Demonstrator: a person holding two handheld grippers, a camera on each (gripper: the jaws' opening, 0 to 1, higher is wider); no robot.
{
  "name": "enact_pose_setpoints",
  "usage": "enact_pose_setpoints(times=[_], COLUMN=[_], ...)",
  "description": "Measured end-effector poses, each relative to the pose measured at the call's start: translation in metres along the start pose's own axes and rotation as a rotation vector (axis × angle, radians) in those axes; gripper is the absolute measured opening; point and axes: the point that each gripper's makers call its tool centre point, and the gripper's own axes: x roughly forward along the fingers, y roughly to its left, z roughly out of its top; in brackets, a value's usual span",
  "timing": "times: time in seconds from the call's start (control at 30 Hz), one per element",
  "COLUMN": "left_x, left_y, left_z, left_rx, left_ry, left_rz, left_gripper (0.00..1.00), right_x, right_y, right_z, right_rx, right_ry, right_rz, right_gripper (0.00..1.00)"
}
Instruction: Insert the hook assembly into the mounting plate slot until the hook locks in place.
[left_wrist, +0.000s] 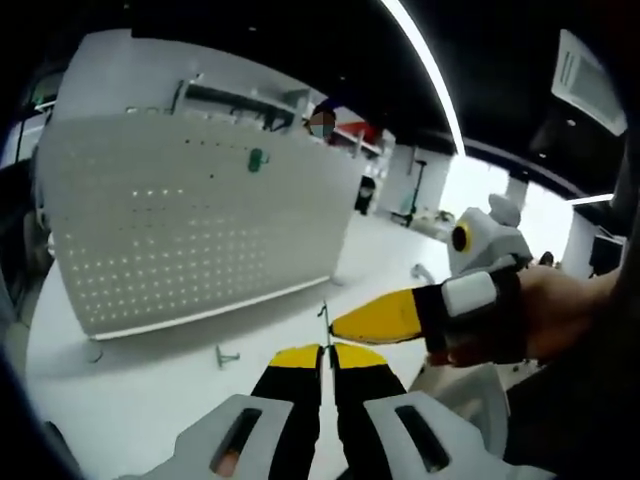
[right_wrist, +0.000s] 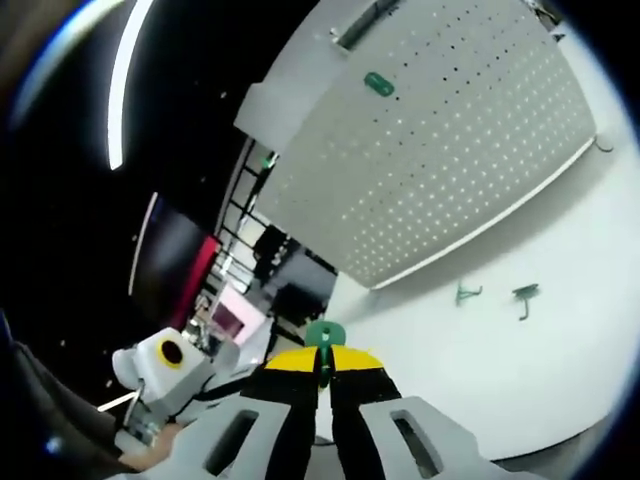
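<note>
A white pegboard mounting plate (left_wrist: 190, 235) (right_wrist: 450, 150) stands upright on the white table, with one green hook (left_wrist: 258, 158) (right_wrist: 378, 83) hanging on its face. My left gripper (left_wrist: 325, 352) is shut on a thin dark hook piece (left_wrist: 323, 318) that sticks up between its yellow tips. My right gripper (right_wrist: 322, 362) is shut on a green hook (right_wrist: 322, 336). In the left gripper view, the right gripper (left_wrist: 345, 323), held in a hand, reaches in from the right, its yellow tip right beside that piece. Both grippers are in front of the plate, apart from it.
Two loose green hooks (right_wrist: 468, 292) (right_wrist: 525, 297) lie on the table (right_wrist: 560, 330) before the plate's lower edge; one small hook (left_wrist: 228, 355) lies left of my left jaws. The left gripper's white body (right_wrist: 165, 365) shows at the lower left. Shelving and office furniture stand behind the plate.
</note>
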Motion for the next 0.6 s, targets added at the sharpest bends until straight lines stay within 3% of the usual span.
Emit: enact_pose_setpoints(times=[0.13, 0.3, 0.6], left_x=[0.0, 0.001, 0.002], left_y=[-0.001, -0.001, -0.002], left_z=[-0.004, -0.009, -0.021], left_rx=[0.014, 0.024, -0.012], left_ry=[0.025, 0.037, 0.059], left_rz=[-0.01, -0.019, -0.037], left_gripper=[0.04, 0.06, 0.29], right_x=[0.0, 0.002, 0.0], right_y=[-0.001, 0.0, -0.005], right_z=[-0.003, -0.007, -0.012], right_rx=[-0.029, -0.156, -0.284], right_ry=[0.014, 0.033, 0.064], right_rz=[-0.001, -0.014, -0.047], right_gripper=[0.01, 0.01, 0.0])
